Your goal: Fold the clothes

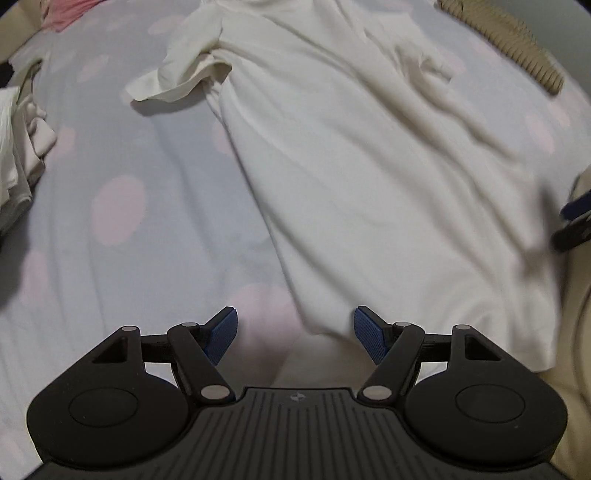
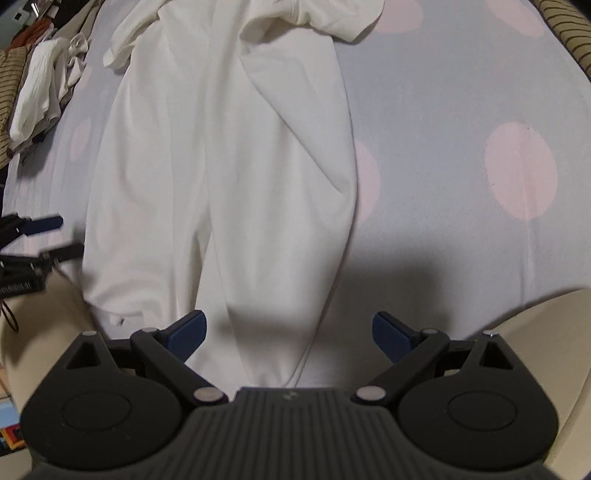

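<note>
A white T-shirt (image 1: 369,166) lies spread on the bed, its hem near me and its sleeves far. It also shows in the right wrist view (image 2: 221,166), creased lengthwise. My left gripper (image 1: 295,334) is open and empty, just above the shirt's near left hem corner. My right gripper (image 2: 290,336) is open and empty, over the hem's right part. The right gripper's blue pad shows at the left wrist view's right edge (image 1: 574,218). The left gripper shows at the right wrist view's left edge (image 2: 44,236).
The bedsheet (image 1: 122,206) is pale blue with pink dots. A pile of white clothes (image 1: 18,140) lies at the left, also seen in the right wrist view (image 2: 40,96). A striped beige cushion (image 1: 509,40) lies at the far right. A pink garment (image 1: 59,14) lies far left.
</note>
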Demonstrator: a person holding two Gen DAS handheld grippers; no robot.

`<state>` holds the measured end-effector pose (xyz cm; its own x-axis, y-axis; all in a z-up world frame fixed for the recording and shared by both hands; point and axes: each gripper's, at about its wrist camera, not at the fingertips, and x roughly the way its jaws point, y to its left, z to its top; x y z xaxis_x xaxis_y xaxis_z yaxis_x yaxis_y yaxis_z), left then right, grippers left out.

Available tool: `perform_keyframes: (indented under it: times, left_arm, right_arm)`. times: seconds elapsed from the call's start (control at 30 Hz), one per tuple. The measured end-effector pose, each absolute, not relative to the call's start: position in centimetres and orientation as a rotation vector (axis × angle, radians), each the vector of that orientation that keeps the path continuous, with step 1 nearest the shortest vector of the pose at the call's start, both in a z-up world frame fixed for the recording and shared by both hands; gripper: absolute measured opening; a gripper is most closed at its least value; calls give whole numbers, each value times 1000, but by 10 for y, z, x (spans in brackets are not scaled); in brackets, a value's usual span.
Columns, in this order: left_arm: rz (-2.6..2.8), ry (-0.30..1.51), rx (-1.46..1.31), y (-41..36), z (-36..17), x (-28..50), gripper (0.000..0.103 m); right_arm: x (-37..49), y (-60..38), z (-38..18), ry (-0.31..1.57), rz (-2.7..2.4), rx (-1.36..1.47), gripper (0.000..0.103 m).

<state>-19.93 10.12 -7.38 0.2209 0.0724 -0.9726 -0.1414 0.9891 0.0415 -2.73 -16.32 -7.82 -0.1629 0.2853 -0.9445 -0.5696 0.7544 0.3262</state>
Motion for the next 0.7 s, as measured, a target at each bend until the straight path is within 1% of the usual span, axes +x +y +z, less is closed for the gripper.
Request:
perform_keyframes:
  times: [0.1, 0.17, 0.27, 0.4, 0.5, 0.53, 0.57, 0.6, 0.63, 0.67, 0.7]
  left_arm:
    - [139, 1364, -99, 104, -80, -205, 69]
    - [142, 1366, -48, 99, -81, -211, 69]
    - [208, 1346, 59, 94, -78, -222, 69]
    - [166, 1376, 32, 97, -84, -232, 69]
    - [160, 1364, 46, 95, -91, -230, 69]
    - [159, 1364, 50, 93, -95, -228, 69]
    - [157, 1369, 54, 92, -99, -226, 68]
    - [157, 1380, 50, 89, -103, -225, 65]
    - [156, 1385, 42, 88, -106, -224, 62]
    - [147, 1381, 36, 86, -105, -224, 51]
    - [135, 1373, 31, 85, -104, -225, 33]
  right_arm:
    - [-32, -158, -88, 1594, 757, -223, 97]
    - [-37, -153, -96, 1608, 740, -269, 97]
    - [-41, -149, -98, 1588, 764, -274, 97]
    - [-46, -147, -101, 1588, 771, -236, 97]
    - [-52, -143, -105, 1572, 776, -220, 96]
    - [-55, -142, -105, 1558, 775, -221, 94]
    - [-57, -141, -105, 1542, 772, -221, 87]
    - [-59, -141, -104, 1521, 765, -218, 82]
    - [-60, -142, -102, 1503, 758, -217, 70]
    - [-60, -143, -101, 1492, 748, -221, 55]
    - [-60, -144, -100, 1482, 738, -225, 47]
